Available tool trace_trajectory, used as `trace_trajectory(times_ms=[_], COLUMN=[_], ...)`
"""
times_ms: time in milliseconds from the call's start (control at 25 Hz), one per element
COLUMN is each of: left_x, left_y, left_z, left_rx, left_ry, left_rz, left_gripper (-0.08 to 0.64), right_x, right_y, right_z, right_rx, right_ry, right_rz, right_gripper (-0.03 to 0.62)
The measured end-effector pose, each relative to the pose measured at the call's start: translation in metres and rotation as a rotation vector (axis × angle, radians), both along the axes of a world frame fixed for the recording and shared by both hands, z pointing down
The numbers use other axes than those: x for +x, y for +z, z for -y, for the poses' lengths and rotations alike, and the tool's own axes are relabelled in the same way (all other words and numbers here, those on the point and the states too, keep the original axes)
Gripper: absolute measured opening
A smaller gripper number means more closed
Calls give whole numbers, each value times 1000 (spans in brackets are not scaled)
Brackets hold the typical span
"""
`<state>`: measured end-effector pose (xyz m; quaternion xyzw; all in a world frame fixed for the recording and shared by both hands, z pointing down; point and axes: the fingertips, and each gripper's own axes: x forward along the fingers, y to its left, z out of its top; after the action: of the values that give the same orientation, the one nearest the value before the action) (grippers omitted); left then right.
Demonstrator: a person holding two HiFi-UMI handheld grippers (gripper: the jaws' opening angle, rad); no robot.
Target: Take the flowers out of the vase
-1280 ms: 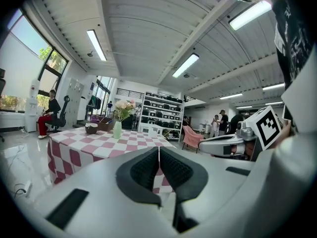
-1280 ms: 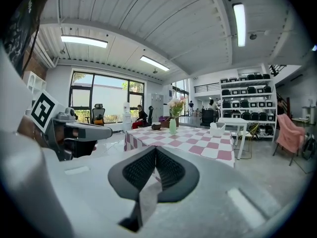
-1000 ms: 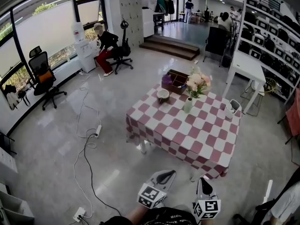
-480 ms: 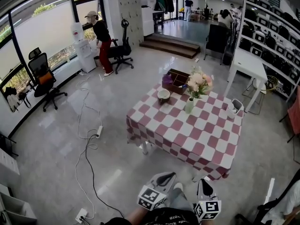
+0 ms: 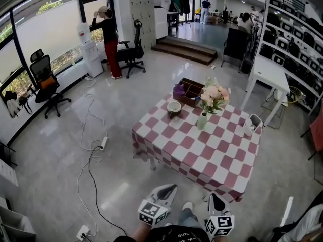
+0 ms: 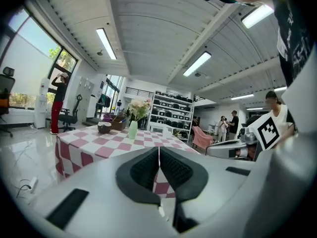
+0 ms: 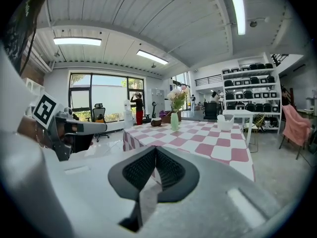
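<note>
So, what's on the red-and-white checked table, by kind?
Pale green vase: 1
Pink-and-white flower bunch: 1
Round brown bowl: 1
Dark wooden compartment box: 1
Small purple item: 1
White open container: 1
Total: 6

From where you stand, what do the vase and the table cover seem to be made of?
The vase: pale green, smooth, probably ceramic or frosted glass; too small to tell which. The table cover: soft cloth, matte, red-and-white checks; it hangs in folds over the edges.
</note>
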<state>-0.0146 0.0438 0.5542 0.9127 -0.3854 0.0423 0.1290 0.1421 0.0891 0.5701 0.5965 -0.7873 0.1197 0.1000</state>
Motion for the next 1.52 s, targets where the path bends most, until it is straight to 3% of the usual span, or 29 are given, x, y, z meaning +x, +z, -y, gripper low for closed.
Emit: trace_trajectory(times_ms=[440, 1200, 1520], left_x=[24, 91, 115], left_y=[4, -7, -8], left_z=[46, 136, 155], left_rx=[-15, -9, -12], left_ry=[-14, -88, -99], left_rz=[-8, 14, 21], left_gripper=[12, 12, 12], right_x=[24, 121, 135], right_y=[3, -28, -26], right_z=[64, 176, 194], right_rx=[-24, 61, 55], right_ry=[-30, -35, -63], right_rz=[-32, 1, 39], right_gripper=[6, 6, 6])
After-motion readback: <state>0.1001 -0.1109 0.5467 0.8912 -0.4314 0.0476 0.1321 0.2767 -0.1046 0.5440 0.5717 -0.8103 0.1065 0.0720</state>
